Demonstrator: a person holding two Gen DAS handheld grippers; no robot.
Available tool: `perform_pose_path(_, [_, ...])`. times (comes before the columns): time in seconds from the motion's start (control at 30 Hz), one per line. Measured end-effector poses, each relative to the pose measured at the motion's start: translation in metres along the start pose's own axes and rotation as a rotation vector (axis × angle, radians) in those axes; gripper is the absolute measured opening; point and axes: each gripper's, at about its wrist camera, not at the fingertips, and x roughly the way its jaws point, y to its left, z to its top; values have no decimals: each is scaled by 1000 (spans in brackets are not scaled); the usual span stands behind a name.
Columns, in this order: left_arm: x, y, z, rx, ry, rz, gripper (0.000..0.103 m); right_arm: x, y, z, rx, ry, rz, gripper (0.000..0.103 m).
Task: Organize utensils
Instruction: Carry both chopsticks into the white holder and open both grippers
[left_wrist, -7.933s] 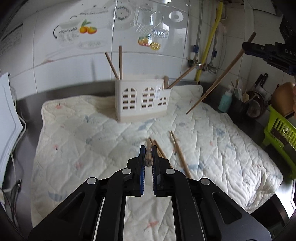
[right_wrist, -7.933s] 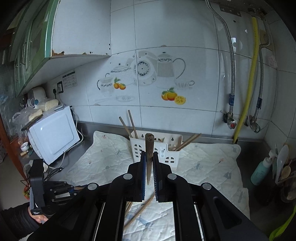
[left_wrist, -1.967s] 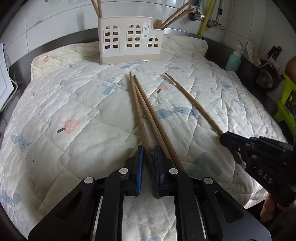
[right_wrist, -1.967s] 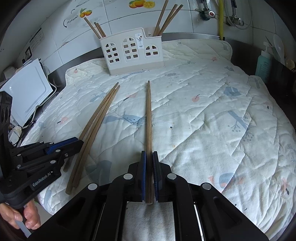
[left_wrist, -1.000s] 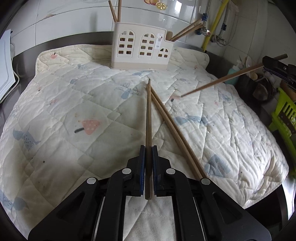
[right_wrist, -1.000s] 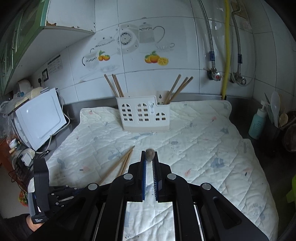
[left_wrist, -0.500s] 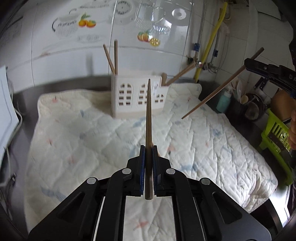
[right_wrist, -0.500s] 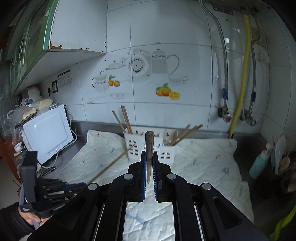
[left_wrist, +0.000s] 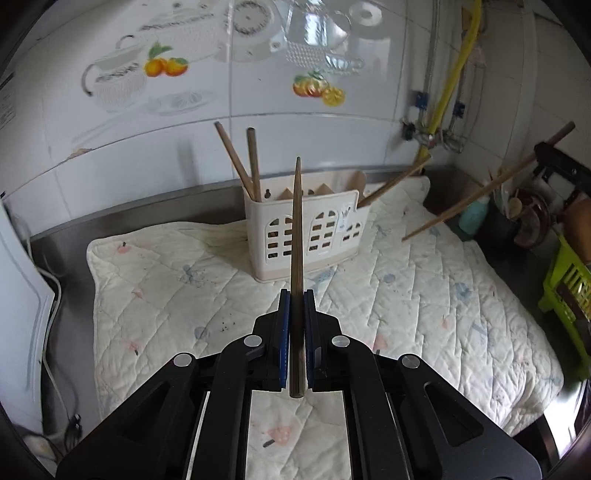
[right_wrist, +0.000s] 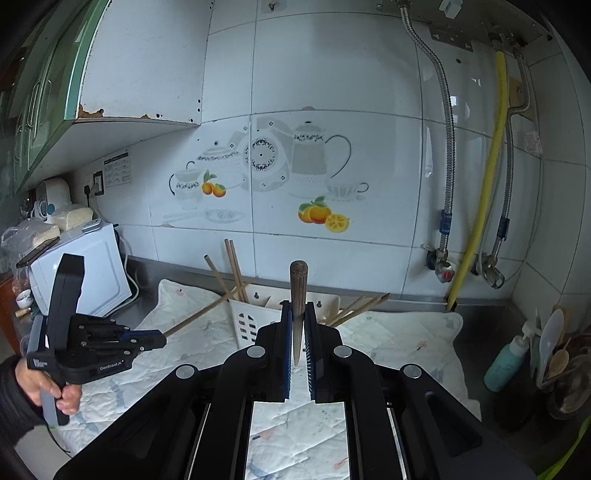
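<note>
A white plastic utensil holder (left_wrist: 308, 234) stands on the quilted mat (left_wrist: 166, 280) near the back wall, with several wooden chopsticks in it. My left gripper (left_wrist: 295, 306) is shut on a wooden chopstick (left_wrist: 296, 240) that points forward at the holder, above the mat. It also shows in the right wrist view (right_wrist: 147, 341), left of the holder (right_wrist: 251, 317). My right gripper (right_wrist: 298, 325) is shut on another chopstick (right_wrist: 298, 291), held nearly upright, thick end up. That chopstick shows at the right of the left wrist view (left_wrist: 487, 188).
A white microwave (right_wrist: 81, 266) stands at the left of the counter. A teal bottle (right_wrist: 508, 363) and a pot of spoons (right_wrist: 565, 373) stand at the right. A green basket (left_wrist: 569, 280) is at the far right. Pipes (right_wrist: 476, 229) run down the tiled wall.
Both grippers have lifted their chopsticks off the mat and moved toward the holder. The left chopstick now points at the holder from closer in.
</note>
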Motion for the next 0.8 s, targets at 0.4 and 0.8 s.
perform_pose_path(0.4, [28, 4, 36, 67, 135, 55, 6, 16, -15, 28, -5, -41, -34, 6])
perform_pose_path(0.8, [18, 6, 70, 77, 116, 90, 6, 33, -15, 53, -23, -86, -46, 6])
